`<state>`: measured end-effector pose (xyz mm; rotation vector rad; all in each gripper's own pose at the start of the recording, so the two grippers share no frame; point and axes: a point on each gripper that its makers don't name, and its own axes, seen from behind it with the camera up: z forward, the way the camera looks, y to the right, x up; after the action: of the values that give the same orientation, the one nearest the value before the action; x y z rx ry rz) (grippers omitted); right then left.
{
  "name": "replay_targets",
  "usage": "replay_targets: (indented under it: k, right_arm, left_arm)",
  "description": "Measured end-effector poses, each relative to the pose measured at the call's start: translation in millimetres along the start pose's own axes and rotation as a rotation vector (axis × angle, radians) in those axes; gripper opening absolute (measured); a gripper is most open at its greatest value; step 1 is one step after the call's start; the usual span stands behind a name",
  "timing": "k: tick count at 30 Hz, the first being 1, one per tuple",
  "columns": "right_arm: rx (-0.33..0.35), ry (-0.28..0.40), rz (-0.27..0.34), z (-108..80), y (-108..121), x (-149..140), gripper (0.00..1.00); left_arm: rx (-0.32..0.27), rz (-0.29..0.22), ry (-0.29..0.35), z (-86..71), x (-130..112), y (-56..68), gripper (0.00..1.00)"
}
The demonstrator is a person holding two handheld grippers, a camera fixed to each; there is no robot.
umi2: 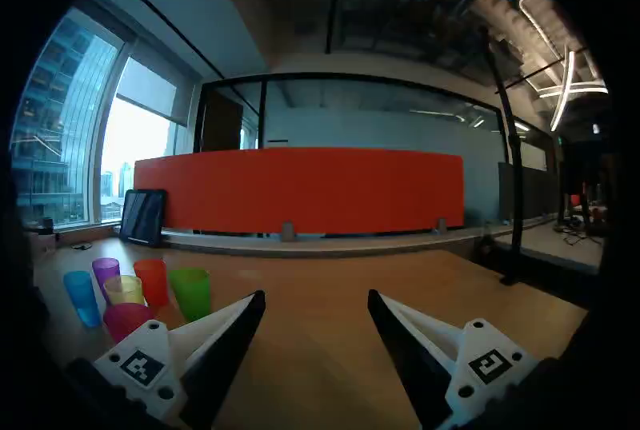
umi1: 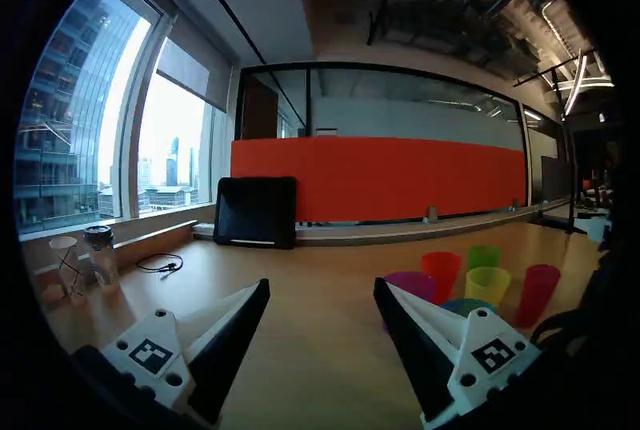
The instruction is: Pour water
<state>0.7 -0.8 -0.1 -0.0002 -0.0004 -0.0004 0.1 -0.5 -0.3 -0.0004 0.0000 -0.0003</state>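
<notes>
The left gripper [umi1: 320, 286] is hanging over the wooden desk [umi1: 320, 366], and its jaws are standing wide apart with nothing between them. In the left gripper view, a tight group of coloured plastic cups is sitting on the desk in the lower right of the frame. A purple cup [umi1: 410, 280], an orange cup [umi1: 442, 268], a green cup [umi1: 483, 255], a yellow cup [umi1: 487, 284] and a pink cup [umi1: 540, 292] are crowding close together. A teal cup [umi1: 462, 304] is peeking out just behind the right-hand finger. All of them are standing upright.

At centre left a dark tablet [umi1: 256, 213] is leaning against the low ledge in front of an orange partition [umi1: 376, 178]. At the far left of the frame a lidded paper cup [umi1: 100, 258] and a clear cup [umi1: 66, 266] are standing near a window [umi1: 80, 142], with a black cable [umi1: 160, 264] lying on the desk beside them.

The right gripper [umi2: 316, 296] is also hovering above the desk, and its jaws are likewise gaping apart and holding nothing. In the right gripper view, the cup group [umi2: 128, 294] is sitting at the lower left of the frame, just beyond the left-hand finger and apart from both fingers.
</notes>
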Motion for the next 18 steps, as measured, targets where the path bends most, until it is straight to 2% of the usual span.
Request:
replay_targets:
  k: [18]
  right_arm:
    - [-0.001,-0.001,-0.004,1.2,0.3,-1.6,0.99]
  left_arm:
    - [-0.011,0.003,-0.001,0.6,1.4,2.8,0.97]
